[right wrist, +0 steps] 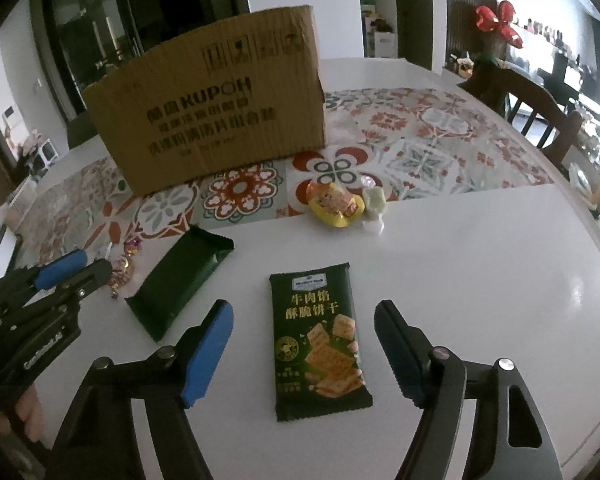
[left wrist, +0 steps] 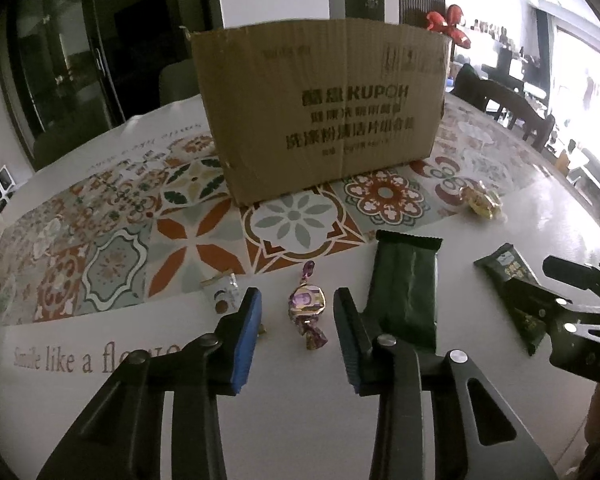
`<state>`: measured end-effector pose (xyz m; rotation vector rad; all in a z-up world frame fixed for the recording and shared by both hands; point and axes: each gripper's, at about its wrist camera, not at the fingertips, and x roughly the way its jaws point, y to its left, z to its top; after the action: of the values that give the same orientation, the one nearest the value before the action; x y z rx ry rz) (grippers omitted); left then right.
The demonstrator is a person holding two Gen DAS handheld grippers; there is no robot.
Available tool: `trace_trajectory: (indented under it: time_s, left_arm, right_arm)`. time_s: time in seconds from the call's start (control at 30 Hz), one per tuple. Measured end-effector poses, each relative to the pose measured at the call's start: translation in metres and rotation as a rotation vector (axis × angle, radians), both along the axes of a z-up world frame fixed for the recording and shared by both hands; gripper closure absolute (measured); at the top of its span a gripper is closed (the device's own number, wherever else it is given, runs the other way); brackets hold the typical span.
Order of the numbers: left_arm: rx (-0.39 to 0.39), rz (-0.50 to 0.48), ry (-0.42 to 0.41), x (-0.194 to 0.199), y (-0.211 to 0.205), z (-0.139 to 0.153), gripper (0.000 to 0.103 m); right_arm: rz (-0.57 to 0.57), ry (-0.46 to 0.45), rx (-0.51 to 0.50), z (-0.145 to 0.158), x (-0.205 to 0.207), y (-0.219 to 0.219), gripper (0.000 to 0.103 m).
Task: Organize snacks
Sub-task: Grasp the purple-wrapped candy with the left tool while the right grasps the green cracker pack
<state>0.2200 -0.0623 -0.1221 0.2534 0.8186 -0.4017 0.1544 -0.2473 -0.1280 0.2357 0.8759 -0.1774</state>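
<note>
Snacks are lying scattered on a white table (right wrist: 480, 272) in front of a cardboard box (left wrist: 320, 108), which is standing on a patterned mat (left wrist: 188, 216). The left gripper (left wrist: 298, 322) is hanging low over a purple candy (left wrist: 306, 304); its jaws are standing either side of the candy with gaps showing, not pressing it, so it is gripping nothing. Just right of that candy a plain green packet (left wrist: 406, 292) is lying flat, and a small silver wrapper (left wrist: 222, 294) is peeking out beside the left finger. The right gripper (right wrist: 304, 344) is straddling a green biscuit packet (right wrist: 318, 344), its jaws well apart and clear of both edges, holding nothing. Nearer the box, a yellow snack (right wrist: 334, 204) and a pale candy (right wrist: 374, 204) are sitting together at the mat's edge. A hand (right wrist: 28, 412) is showing at the left gripper's handle.
</note>
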Motion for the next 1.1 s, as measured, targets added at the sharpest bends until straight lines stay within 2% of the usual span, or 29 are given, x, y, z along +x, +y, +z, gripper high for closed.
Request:
trace_trajectory:
  time_s: [0.37,0.6,1.1]
  left_arm:
    - [0.016,-0.003,0.042,0.010,-0.005,-0.015,0.072]
    - [0.014,0.003,0.063,0.013,-0.006,-0.020,0.081]
    - [-0.002,-0.018,0.032,-0.003,-0.008,0.002,0.081]
  right_arm:
    - [0.000,0.044,0.007,-0.010,0.005,-0.002,0.040]
    - [0.006,0.047,-0.014,-0.012,0.006,0.000,0.056]
    - [0.044,0.001,0.012,-0.004,0.001,0.001,0.057]
